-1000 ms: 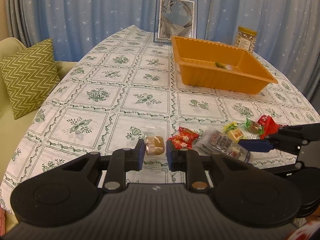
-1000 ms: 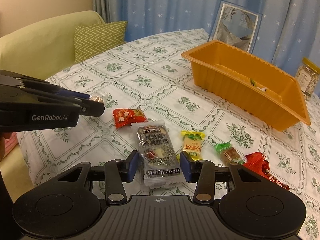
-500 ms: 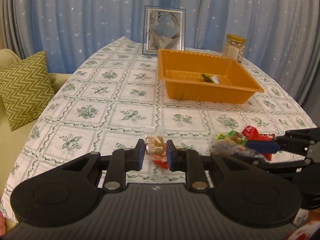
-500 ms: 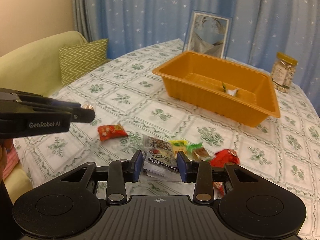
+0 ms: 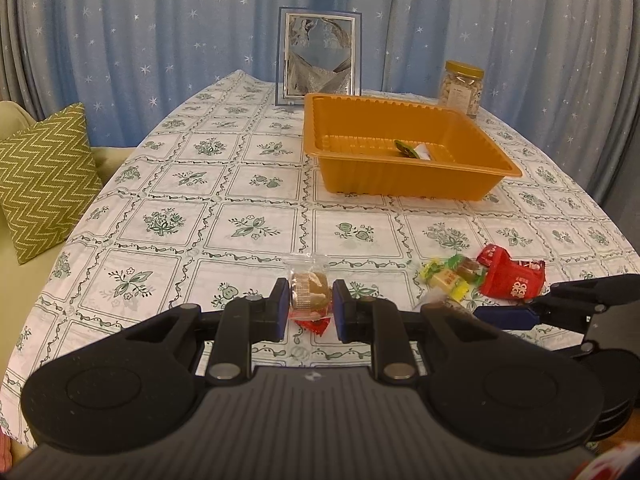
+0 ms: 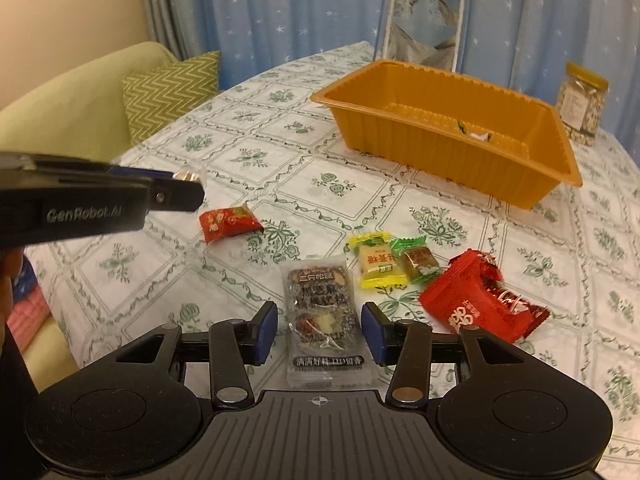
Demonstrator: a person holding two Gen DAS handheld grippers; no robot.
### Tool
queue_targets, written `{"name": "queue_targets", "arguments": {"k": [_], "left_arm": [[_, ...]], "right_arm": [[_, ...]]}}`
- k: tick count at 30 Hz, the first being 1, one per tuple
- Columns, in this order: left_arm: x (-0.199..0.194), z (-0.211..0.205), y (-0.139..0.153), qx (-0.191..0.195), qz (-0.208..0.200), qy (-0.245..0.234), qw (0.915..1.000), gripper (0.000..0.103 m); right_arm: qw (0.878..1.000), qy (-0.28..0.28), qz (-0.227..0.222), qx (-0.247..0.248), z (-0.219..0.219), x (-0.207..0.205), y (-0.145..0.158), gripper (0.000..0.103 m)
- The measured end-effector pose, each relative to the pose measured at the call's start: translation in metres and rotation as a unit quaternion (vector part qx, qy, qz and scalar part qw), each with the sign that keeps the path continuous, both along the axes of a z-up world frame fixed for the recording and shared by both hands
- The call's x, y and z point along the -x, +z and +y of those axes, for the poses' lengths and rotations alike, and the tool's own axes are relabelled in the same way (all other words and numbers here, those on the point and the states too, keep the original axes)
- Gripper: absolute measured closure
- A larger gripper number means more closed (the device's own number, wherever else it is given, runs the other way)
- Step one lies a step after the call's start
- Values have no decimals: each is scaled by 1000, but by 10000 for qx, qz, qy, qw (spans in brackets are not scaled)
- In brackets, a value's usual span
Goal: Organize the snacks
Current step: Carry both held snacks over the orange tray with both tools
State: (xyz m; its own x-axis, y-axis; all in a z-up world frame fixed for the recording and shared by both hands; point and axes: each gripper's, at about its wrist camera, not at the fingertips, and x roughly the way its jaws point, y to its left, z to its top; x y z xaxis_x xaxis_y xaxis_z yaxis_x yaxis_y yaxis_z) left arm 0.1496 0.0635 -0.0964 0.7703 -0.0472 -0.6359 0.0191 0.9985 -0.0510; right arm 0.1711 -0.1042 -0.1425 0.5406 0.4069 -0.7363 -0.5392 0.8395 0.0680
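My left gripper [image 5: 310,306] is shut on a clear-wrapped brown cake [image 5: 310,290], held just above the tablecloth over a small red packet [image 5: 316,324]. In the right wrist view the left gripper [image 6: 188,190] reaches in from the left. My right gripper [image 6: 320,334] is low over the table and its jaws are opening. A dark nut-bar packet [image 6: 322,312] lies flat between them, with a gap to each pad. Beside it lie a yellow candy [image 6: 378,264], a green candy [image 6: 418,262] and a big red wrapper [image 6: 476,304]. The orange tray [image 6: 440,156] stands further back.
The tray [image 5: 408,184] holds a small green candy [image 5: 405,148] and a white scrap. A picture frame [image 5: 318,60] and a lidded jar [image 5: 462,86] stand behind it by the starry curtain. A green zigzag cushion [image 5: 40,176] sits on the sofa left of the table.
The right jaws narrowed around the dark packet half a second ago and now stand wider, with the packet flat on the table. The left gripper keeps hold of the cake.
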Motion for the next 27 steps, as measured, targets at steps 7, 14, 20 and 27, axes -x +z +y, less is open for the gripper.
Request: {"name": "queue_targets", "arguments": {"k": [7,14,20,27], "left_arm": [[0,1,0,20,-19,5,10000,83],[-7,-3,14,20,-176,-75,9998,83],[-30,-14,29,49,-367,-268,9990,83],[-70,-34,43,27,-611,-550,9966,83]], "right_arm": [[9999,-105,7,-26,-2,1,3,65],[9978,-241,-559,-244,-7,6,31,65],[9929,-725,-795,-505,-27,-15,54,65],[9859,-1166,-1059,-561,-53,-54,76,65]]}}
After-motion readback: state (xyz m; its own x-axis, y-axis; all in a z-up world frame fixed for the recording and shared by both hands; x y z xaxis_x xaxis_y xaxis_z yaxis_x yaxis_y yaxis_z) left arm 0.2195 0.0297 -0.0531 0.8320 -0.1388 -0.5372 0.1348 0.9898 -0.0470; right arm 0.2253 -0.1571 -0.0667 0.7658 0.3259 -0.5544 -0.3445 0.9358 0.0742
